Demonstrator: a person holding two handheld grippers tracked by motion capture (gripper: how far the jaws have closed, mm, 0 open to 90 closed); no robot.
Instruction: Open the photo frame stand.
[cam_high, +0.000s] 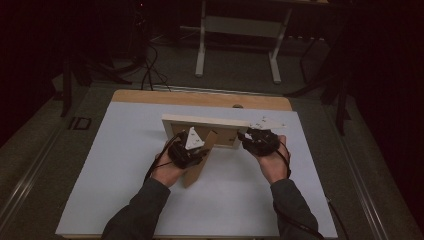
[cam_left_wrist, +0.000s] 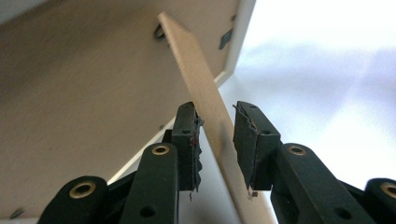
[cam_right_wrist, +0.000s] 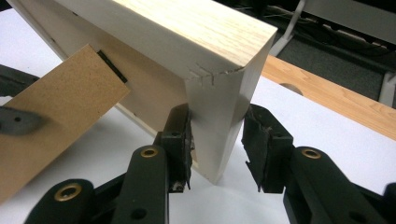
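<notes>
Our left gripper has its jaws set either side of the thin edge of the stand, the brown board leg hinged to the back of the picture frame. One pad touches the board while the other stands a little off it, so we read this gripper as open around the stand, not clamped on it. In the high view the left gripper sits at the upper part of the stand, which slants down from the frame's back towards us onto the white table top. Our right gripper straddles the pale wooden side of the frame at its corner. The near pad lies against the wood, and there is a small gap at the other pad, so we cannot tell whether it truly grips. From above, the right gripper meets the right end of the frame, which stands upright on its long edge near the middle of the table, back side facing us. Beyond the white top runs a strip of bare wood, and farther off the legs of another table stand on the dark floor.
</notes>
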